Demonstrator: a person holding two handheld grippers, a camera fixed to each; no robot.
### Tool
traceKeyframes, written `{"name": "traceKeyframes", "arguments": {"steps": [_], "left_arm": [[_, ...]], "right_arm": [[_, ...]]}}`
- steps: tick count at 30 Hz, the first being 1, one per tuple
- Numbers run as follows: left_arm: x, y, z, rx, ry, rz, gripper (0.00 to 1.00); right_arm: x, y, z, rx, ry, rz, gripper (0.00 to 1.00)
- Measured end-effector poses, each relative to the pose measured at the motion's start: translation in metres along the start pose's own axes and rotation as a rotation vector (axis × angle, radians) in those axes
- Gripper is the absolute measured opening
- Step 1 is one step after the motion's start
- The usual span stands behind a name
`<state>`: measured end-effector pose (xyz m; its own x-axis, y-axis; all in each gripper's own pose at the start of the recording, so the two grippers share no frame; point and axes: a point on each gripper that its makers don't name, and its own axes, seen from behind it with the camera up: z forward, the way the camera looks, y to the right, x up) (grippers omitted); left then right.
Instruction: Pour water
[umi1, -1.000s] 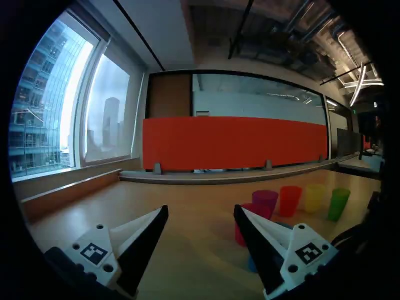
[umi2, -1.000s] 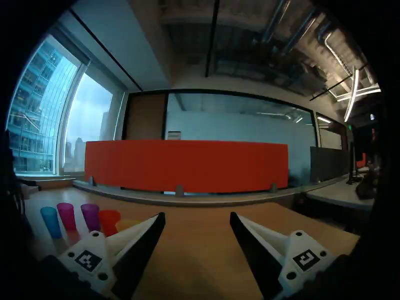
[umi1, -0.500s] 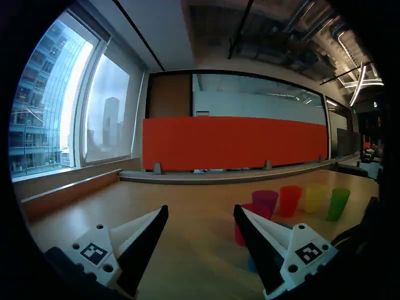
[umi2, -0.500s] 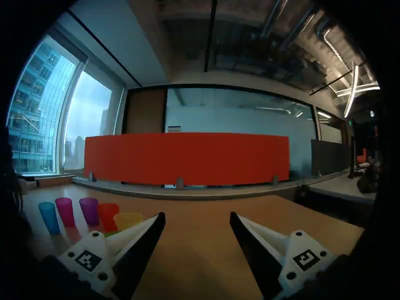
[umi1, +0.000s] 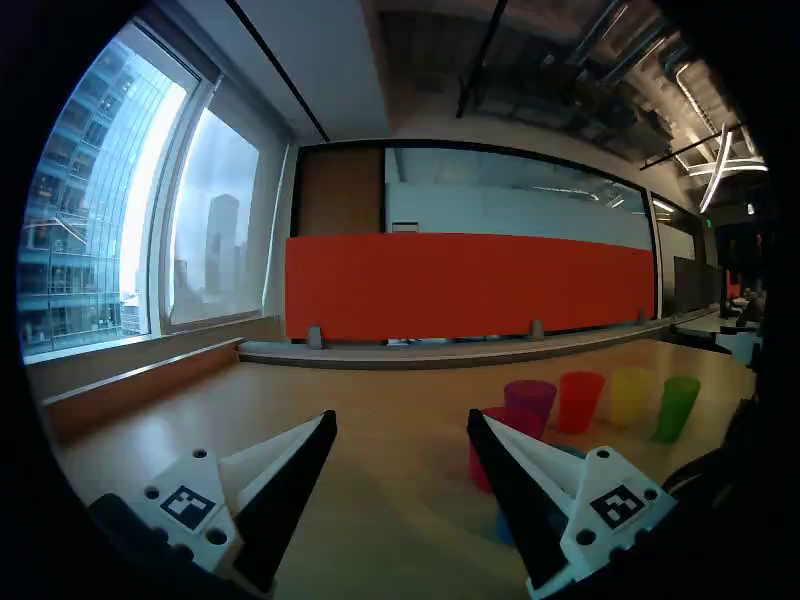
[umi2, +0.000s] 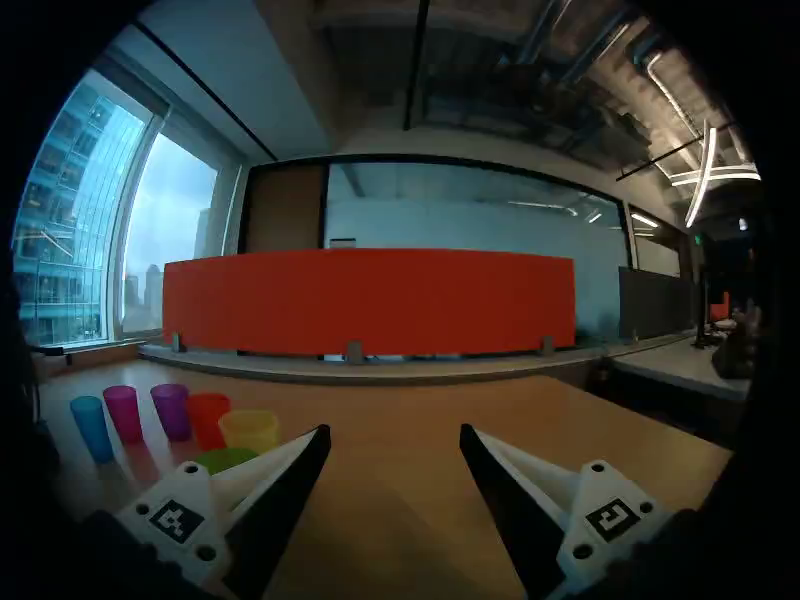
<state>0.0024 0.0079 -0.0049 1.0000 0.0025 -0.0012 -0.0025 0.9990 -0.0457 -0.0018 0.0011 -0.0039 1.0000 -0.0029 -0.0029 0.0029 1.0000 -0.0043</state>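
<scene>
While left gripper and right gripper are gaping apart, coloured cups are standing lower left on table.

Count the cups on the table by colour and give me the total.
blue cup: 1
pink cup: 1
purple cup: 1
orange cup: 1
yellow cup: 1
green cup: 1
Total: 6

Coloured plastic cups stand upright in a row left of the right claw, the green one nearest its finger.
</scene>
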Motion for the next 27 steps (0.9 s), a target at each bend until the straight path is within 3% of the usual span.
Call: {"name": "traceKeyframes", "arguments": {"steps": [27], "left_arm": [[-0.0001, -0.0002, -0.0003, 0.0, 0.0, 0.0, 0.97]], "right_arm": [[-0.001, -0.0019, 0.001, 0.009, -0.003, 0.003, 1.0]]}}
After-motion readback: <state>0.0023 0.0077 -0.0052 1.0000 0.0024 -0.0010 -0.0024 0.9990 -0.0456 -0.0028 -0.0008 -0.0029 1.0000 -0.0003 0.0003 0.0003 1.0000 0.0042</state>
